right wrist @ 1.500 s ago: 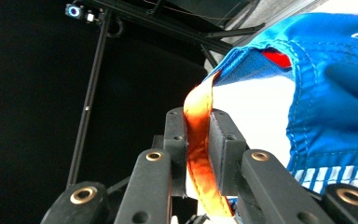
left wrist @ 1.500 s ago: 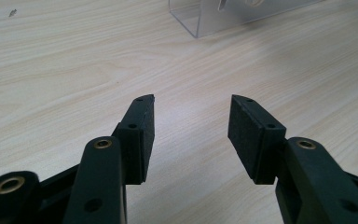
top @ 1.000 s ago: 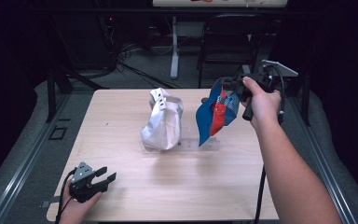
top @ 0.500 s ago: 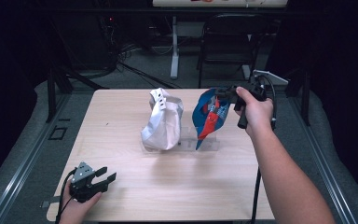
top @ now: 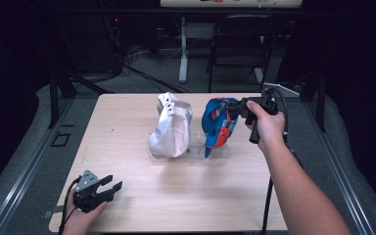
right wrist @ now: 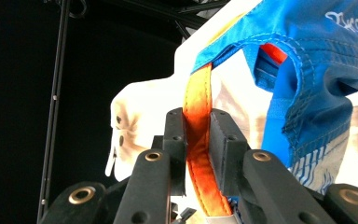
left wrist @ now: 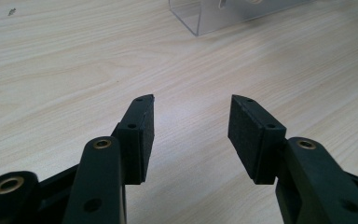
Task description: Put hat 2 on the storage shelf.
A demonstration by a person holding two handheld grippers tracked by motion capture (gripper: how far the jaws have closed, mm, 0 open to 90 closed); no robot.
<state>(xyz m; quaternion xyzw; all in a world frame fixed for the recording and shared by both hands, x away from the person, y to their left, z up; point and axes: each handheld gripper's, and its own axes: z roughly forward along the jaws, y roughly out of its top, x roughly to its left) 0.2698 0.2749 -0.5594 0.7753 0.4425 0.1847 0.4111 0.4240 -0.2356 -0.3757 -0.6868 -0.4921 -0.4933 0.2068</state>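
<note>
The right gripper (top: 236,105) is over the far right part of the table (top: 127,122), held in the person's right hand (top: 267,125). Its two jaws are closed on the orange strap (right wrist: 200,140) of a blue cap (top: 218,122). In the right gripper view the strap runs between the two black pads (right wrist: 175,144) and goes up to the blue cloth, so the pads press it from both sides. The blue cap hangs from the jaws and is tilted, with its lower end touching or very close to a clear plastic stand (top: 215,152) on the table; I cannot tell which. The cap has blue cloth with orange and red parts and some white marks.

Just beside it, to the left in the high view, a white cap (top: 171,127) sits upright on the same kind of clear stand, near the middle of the table. The two caps are near each other but apart.

The left gripper (top: 108,188) is at the near left corner of the table, well apart from both caps, and the left hand (top: 81,218) holds it low over the wood. Its jaws stand open with a wide gap, and between them is only the bare table top. In the left gripper view a corner of a clear stand (left wrist: 205,16) is farther off.
</note>
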